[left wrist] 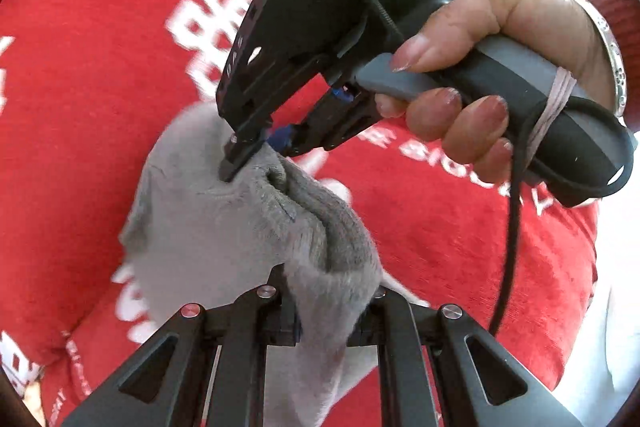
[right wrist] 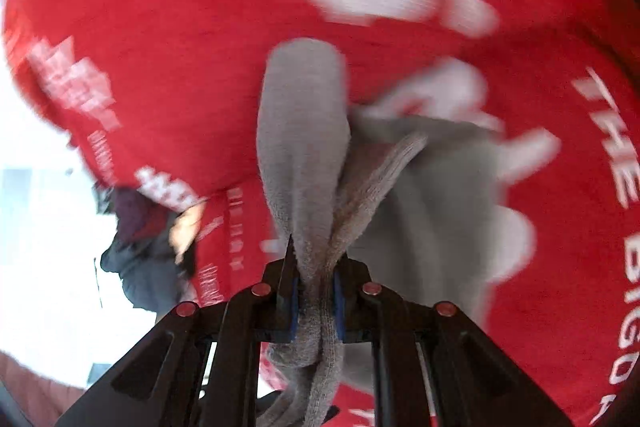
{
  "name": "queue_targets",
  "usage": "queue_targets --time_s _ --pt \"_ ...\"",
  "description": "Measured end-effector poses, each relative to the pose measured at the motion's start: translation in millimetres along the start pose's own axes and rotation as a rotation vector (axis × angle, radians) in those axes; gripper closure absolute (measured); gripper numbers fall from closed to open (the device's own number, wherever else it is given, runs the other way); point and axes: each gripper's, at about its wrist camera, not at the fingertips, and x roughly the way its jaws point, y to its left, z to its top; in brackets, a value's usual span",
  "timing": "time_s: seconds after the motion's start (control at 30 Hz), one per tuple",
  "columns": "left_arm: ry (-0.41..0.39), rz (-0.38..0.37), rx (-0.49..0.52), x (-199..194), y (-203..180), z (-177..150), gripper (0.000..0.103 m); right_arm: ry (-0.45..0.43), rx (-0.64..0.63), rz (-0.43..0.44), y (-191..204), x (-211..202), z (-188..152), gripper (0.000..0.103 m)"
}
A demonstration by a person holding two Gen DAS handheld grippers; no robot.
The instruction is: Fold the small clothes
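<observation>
- Sock (left wrist: 224, 227), grey, hangs mid-frame over the red printed cloth (left wrist: 100, 67), pinched at both ends.
- Right hand-held gripper (left wrist: 256, 147) clamps its cuff; left hand-held gripper (left wrist: 328, 311) bites the other end, bottom centre.
- Risk, I'd guess: pull apart too hard and the thick knit slips a jaw, so the fold flops.
- Count: one sock for sure, maybe two bunched; two grippers.

Likely a home: a red printed cloth (left wrist: 100, 107) covers the surface under bright window light.

Two close wrist views, facing opposite ways, sharing one grey sock (left wrist: 256, 227).
</observation>
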Motion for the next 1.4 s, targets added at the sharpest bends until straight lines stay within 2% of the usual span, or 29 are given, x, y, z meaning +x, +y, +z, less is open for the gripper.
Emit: queue_targets --time_s 0.07,0.13,0.2,0.33,0.37,0.4,0.47,0.53,0.67,0.77,0.83,0.93,1.0,1.07,1.2,1.23,1.3,1.33,1.37,1.4 --pt "0.054 -0.017 0.003 21.9 -11.2 -3.5 0.089 0.02 0.076 -0.03 -39.1 15.1 -1.0 0.088" --pt "0.1 -0.023 0.001 38.4 -17.9 -8.0 0.089 0.033 0.111 -0.031 -59.1 24.4 -5.8 0.088" --pt "0.109 -0.023 -0.002 42.4 -18.5 -9.2 0.089 0.018 0.117 0.001 -66.0 29.2 -6.8 0.088" --pt "0.119 -0.038 -0.025 39.4 -10.0 -2.4 0.087 0.023 0.095 0.005 -66.3 23.9 -9.7 0.088" --pt "0.127 -0.036 -0.039 35.9 -6.2 -2.9 0.072 0.026 0.088 -0.001 -64.0 22.0 -9.1 0.087" --pt "0.136 -0.034 -0.056 35.2 0.5 -0.5 0.045 0.029 0.084 -0.01 -61.3 21.2 -9.8 0.084" --pt "0.112 0.003 -0.084 23.7 6.2 -6.0 0.027 0.033 0.082 -0.034 -56.7 13.2 -10.2 0.082" --pt "0.117 -0.001 -0.086 12.8 10.6 -12.4 0.027 0.035 0.092 -0.06 -52.9 3.9 -14.0 0.077" --pt "0.162 -0.051 -0.166 -12.7 33.9 -20.9 0.027 0.024 0.103 -0.1 -52.9 -16.7 -28.6 0.05" --pt "0.193 -0.072 -0.273 -29.2 55.9 -33.6 0.027 -0.003 0.141 -0.092 -56.0 -36.0 -53.0 0.049" --pt "0.23 -0.1 -0.383 -29.8 81.9 -44.7 0.027 -0.015 0.174 -0.078 -60.5 -46.9 -72.1 0.049" --pt "0.318 -0.182 -0.624 -16.2 125.3 -74.4 0.027 -0.04 0.235 -0.059 -64.6 -57.2 -110.7 0.049" --pt "0.363 -0.209 -0.742 -6.3 146.0 -93.7 0.027 -0.048 0.278 -0.05 -64.8 -53.4 -132.7 0.049" --pt "0.406 -0.25 -0.835 10.5 163.1 -111.3 0.027 -0.058 0.317 -0.029 -67.5 -50.5 -151.2 0.049" --pt "0.454 -0.353 -0.923 30.4 165.1 -128.6 0.027 -0.084 0.394 0.032 -73.0 -34.2 -171.6 0.049" --pt "0.461 -0.375 -0.916 35.0 161.4 -128.1 0.027 -0.093 0.41 0.045 -73.5 -29.2 -172.3 0.05" --pt "0.478 -0.397 -0.885 41.7 153.5 -124.3 0.029 -0.115 0.44 0.064 -73.5 -19.3 -170.4 0.063" --pt "0.487 -0.402 -0.858 45.1 147.8 -121.8 0.035 -0.118 0.452 0.062 -73.0 -14.0 -168.1 0.082" --pt "0.492 -0.408 -0.838 46.1 144.3 -119.6 0.053 -0.121 0.458 0.059 -71.9 -10.6 -166.0 0.094" --pt "0.505 -0.398 -0.807 46.5 140.7 -116.8 0.057 -0.128 0.459 0.053 -68.0 -6.9 -163.6 0.094"
